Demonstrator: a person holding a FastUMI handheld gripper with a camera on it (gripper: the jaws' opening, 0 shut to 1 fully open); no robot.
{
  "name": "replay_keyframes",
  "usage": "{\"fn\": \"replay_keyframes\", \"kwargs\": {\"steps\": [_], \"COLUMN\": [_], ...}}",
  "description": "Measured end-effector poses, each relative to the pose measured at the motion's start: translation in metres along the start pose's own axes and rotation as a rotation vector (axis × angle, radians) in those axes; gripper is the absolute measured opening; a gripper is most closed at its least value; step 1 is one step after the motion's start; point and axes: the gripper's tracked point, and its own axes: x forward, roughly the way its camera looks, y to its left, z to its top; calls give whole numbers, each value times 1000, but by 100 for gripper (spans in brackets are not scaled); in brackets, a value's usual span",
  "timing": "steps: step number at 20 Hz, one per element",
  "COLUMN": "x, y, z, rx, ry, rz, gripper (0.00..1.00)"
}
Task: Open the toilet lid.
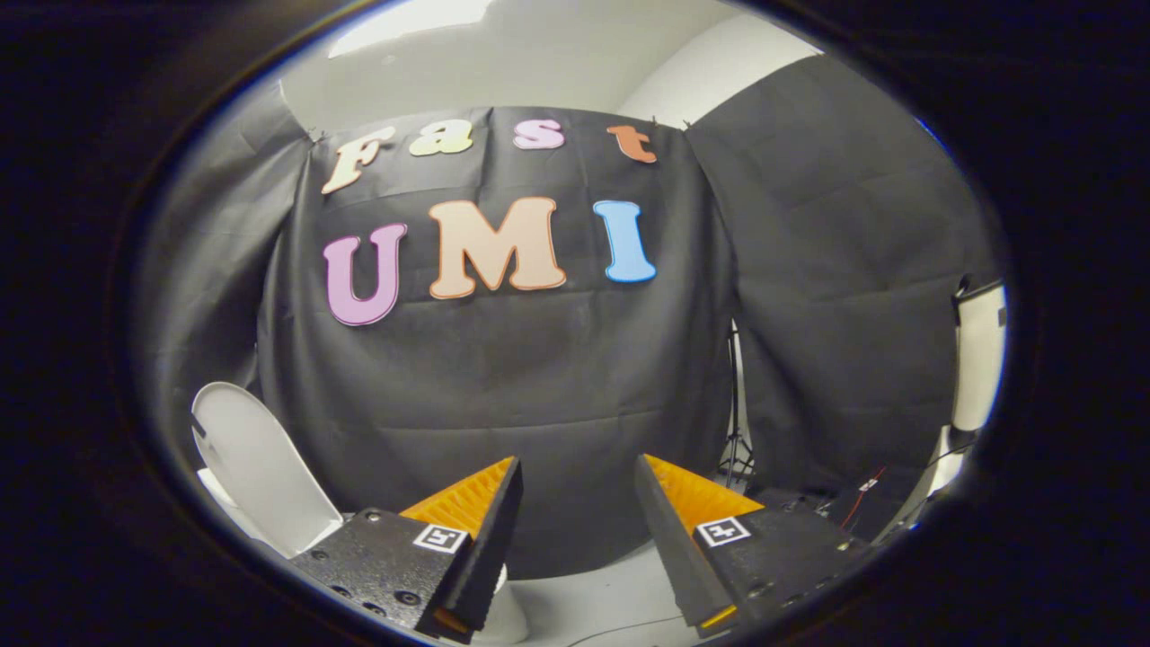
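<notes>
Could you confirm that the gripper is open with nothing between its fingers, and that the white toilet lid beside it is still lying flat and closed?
Not quite. In the gripper view the toilet lid stands raised, not flat and closed. The rest holds: the gripper is open with nothing between its fingers.

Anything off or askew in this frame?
Nothing stands out. The toilet lid stands raised beside the black cloth wall, off to one side of the open gripper, whose fingers hold nothing. A tripod stands upright at the cloth's edge.

Hand-held gripper (575,490), wedge-shaped fingers parted, black screwed mounts, square black-and-white markers
</notes>
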Motion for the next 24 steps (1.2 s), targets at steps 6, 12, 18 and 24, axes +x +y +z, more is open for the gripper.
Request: {"fn": "replay_keyframes", "kwargs": {"steps": [6,12,18,24], "x": [57,76,48,10], "y": [-30,-77,-90,-83], "z": [-20,-45,-60,-81], "rx": [70,76,-29,-135], "ry": [30,109,213,289], "rz": [44,52,143,252], "gripper": [78,77,76,75]}}
